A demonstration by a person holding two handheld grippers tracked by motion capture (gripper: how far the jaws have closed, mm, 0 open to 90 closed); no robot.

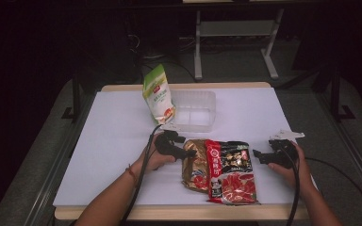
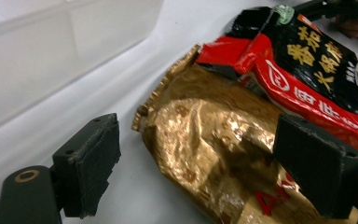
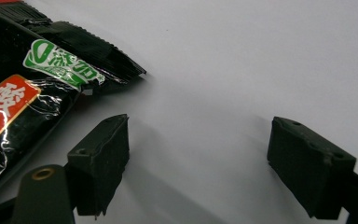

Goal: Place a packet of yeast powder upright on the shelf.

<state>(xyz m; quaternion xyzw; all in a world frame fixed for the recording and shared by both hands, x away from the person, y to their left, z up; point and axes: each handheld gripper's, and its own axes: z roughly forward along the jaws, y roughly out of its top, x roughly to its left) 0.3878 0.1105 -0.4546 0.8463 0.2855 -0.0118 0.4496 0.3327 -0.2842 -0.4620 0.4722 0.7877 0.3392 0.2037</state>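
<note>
On the white surface (image 1: 113, 141), the left tool (image 1: 188, 151) lies low at the left edge of a gold foil packet (image 1: 195, 165), its jaws apart with nothing pressed between them; in the left gripper view the gold foil packet (image 2: 205, 149) sits between the two pads, neither visibly pressing it. A red and black packet (image 1: 231, 172) lies just right of the gold one, overlapping its edge. The right tool (image 1: 259, 155) rests near that packet's right side, jaws apart over bare surface. Farther back stand a green and white pouch (image 1: 158, 94) and a clear plastic tray (image 1: 200, 110), touching.
</note>
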